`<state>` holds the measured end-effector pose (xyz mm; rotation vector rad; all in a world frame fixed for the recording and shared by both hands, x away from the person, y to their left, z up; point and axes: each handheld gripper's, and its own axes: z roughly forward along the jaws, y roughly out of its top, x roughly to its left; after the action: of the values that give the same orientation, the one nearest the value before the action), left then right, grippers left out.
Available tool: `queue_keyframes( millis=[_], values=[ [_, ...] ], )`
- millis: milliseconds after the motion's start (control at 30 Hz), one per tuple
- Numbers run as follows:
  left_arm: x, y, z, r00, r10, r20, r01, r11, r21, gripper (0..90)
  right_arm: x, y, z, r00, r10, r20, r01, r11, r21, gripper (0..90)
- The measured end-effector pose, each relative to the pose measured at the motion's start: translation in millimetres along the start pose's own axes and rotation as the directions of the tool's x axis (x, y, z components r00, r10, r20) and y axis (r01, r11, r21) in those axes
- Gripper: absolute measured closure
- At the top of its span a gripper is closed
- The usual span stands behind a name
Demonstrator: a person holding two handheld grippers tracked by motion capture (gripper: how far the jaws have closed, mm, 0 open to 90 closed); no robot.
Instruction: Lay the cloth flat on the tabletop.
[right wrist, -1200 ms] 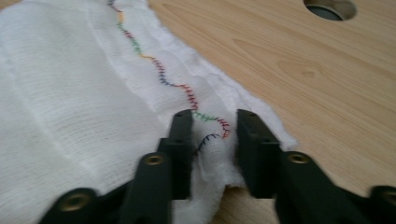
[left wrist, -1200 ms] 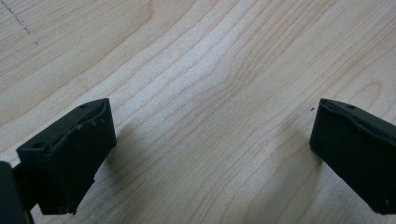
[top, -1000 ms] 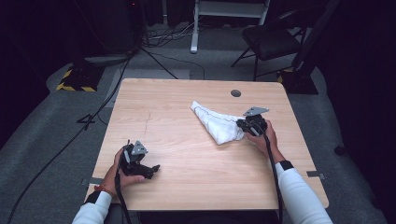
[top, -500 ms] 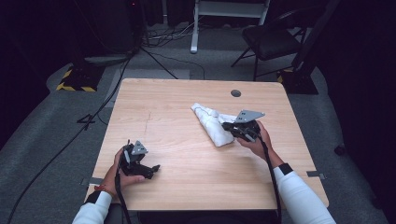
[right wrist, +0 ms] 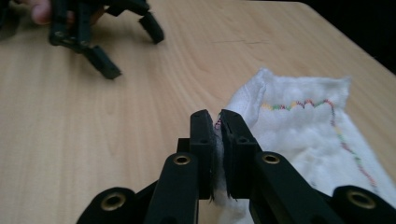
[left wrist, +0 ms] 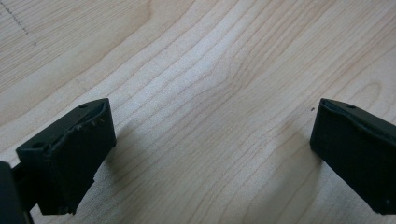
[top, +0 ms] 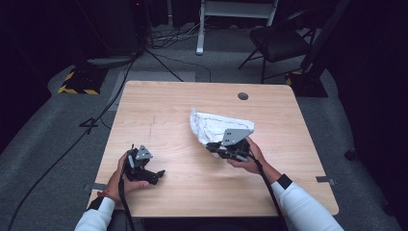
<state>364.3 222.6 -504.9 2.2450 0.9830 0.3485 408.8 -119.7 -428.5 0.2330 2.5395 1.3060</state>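
- Right tongs were clamped on an edge of the one white cloth, which trailed behind them on the counter.
- Left tongs sat wide apart, well away from it.

This looks like a dim recording studio or lab: a bare wooden table stands on grey carpet, cables trail past its far edge, hazard-striped tape marks the floor, and a black chair waits beyond the far right corner.
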Motion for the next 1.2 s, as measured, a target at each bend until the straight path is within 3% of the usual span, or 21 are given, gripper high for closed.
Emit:
queue_keyframes(
  millis=[167, 367, 533, 700, 867, 1000, 1033, 1100, 1200],
  values=[
    [-1.2, 0.7, 0.7, 1.0, -0.005, -0.002, 0.005, 1.0, -0.002, 0.4, 24.0, -1.1, 21.4, 0.9967, -0.038, -0.072, 0.042, 0.998, 0.048, 83.9],
    [-2.1, 1.5, 1.6, 1.0, -0.001, -0.006, 0.001, 1.0, -0.003, 0.4, 41.2, -7.5, 41.3, 0.9941, -0.035, -0.103, 0.046, 0.994, 0.101, 83.7],
    [-3.7, 2.9, 3.2, 1.0, -0.005, -0.002, 0.005, 1.0, -0.005, 0.4, 52.1, -9.4, 48.2, 0.9915, -0.037, -0.125, 0.051, 0.992, 0.112, 81.9],
    [-5.0, 6.5, 5.4, 1.0, 0.001, 0.001, -0.001, 1.0, 0.002, 0.4, 55.6, -10.5, 43.3, 0.9898, -0.029, -0.139, 0.044, 0.994, 0.102, 69.3],
    [-7.7, 17.7, 10.8, 1.0, 0.002, -0.001, -0.002, 0.9996, 0.027, 2.4, 41.7, -16.6, 18.8, 0.9969, 0.006, -0.078, 0.002, 0.996, 0.093, 58.4],
    [-7.0, 29.8, 13.0, 0.9996, 0.001, 0.027, -0.001, 1.0, -0.002, 22.6, 16.4, -25.3, -5.2, 0.998, 0.063, 0.008, -0.064, 0.995, 0.073, 56.0],
    [-5.8, 33.2, 12.9, 0.9992, -0.011, 0.037, 0.011, 0.9998, -0.017, 21.1, 8.9, -27.8, -10.3, 0.9969, 0.068, 0.041, -0.07, 0.995, 0.07, 56.0],
    [-3.6, 40.6, 14.2, 0.9987, -0.017, 0.048, 0.019, 0.9991, -0.038, 15.9, -8.1, -34.3, -19.1, 0.9896, 0.095, 0.108, -0.103, 0.992, 0.069, 55.9],
    [-2.1, 51.9, 16.8, 0.9987, 0.0, 0.052, 0.003, 0.9984, -0.056, 17.8, -36.3, -47.4, -30.6, 0.9656, 0.184, 0.184, -0.197, 0.979, 0.056, 55.2]
  ],
)
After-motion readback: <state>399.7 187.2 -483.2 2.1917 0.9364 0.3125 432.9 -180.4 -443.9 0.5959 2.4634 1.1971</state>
